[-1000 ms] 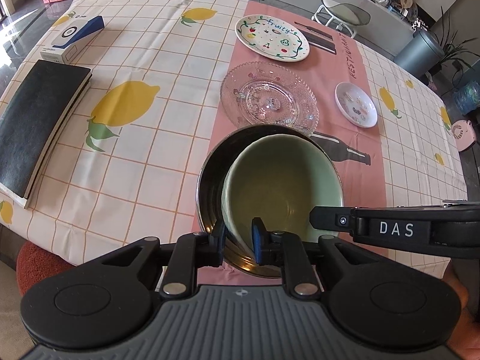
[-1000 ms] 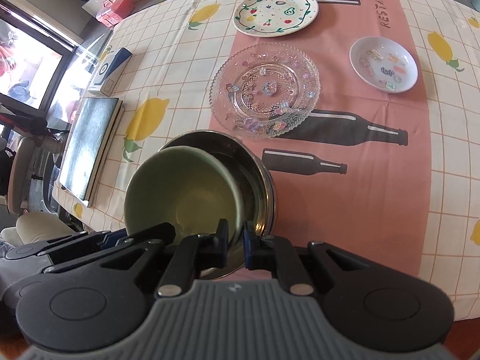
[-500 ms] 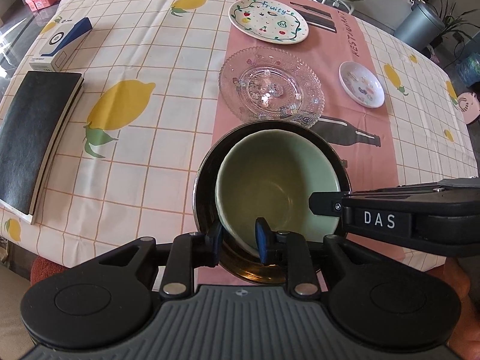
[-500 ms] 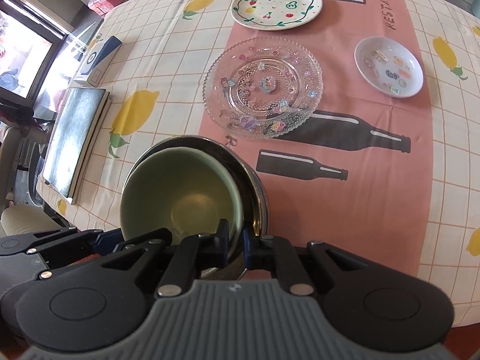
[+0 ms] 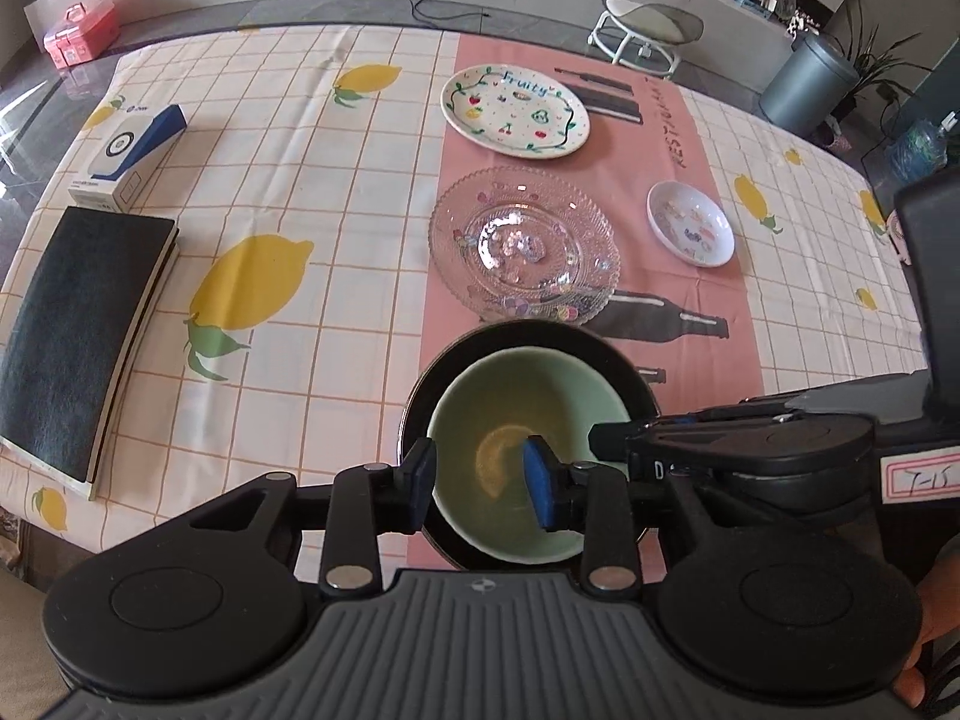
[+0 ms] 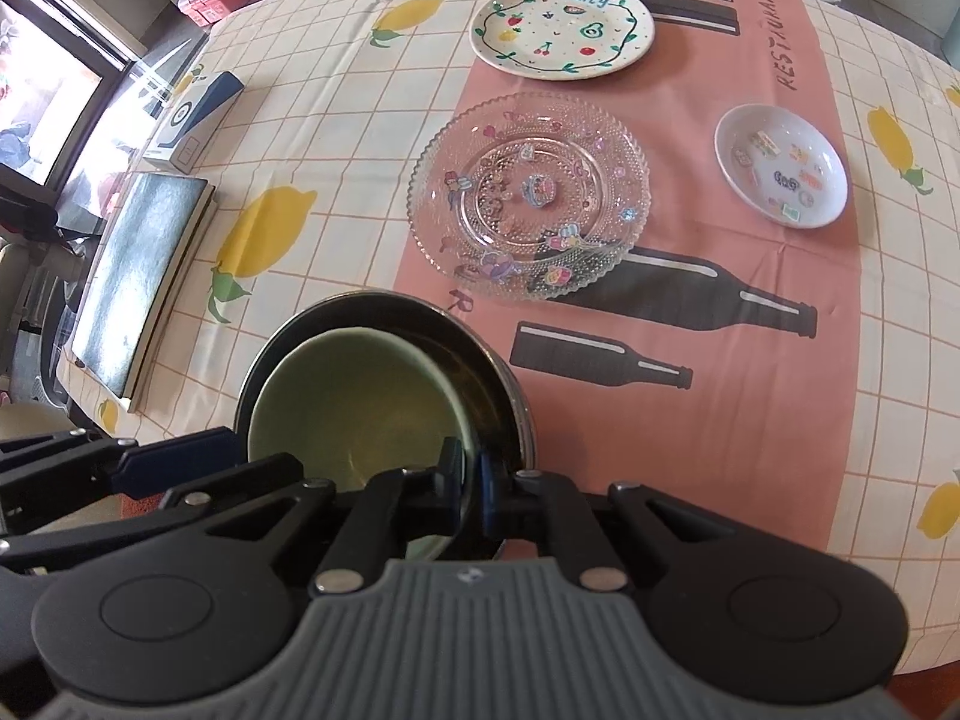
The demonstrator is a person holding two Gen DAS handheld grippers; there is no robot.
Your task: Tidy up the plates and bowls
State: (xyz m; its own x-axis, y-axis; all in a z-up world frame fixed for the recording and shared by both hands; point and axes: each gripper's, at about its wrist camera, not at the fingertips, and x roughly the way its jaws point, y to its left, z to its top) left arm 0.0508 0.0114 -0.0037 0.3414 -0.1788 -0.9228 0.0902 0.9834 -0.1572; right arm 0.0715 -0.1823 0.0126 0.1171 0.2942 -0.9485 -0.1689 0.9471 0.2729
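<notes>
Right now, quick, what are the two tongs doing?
Left tongs: opening, letting go; the green bowl sits in the metal bowl.
Right tongs: closed on the metal bowl's rim.

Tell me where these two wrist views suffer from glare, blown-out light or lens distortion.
Left wrist view: fisheye bends the table edge into a curve; bright glints on the glass plate; daylight sheen on the floor at upper left. Right wrist view: the window at far left is blown out, the black book is washed grey by glare, and the corners go dark.
</notes>
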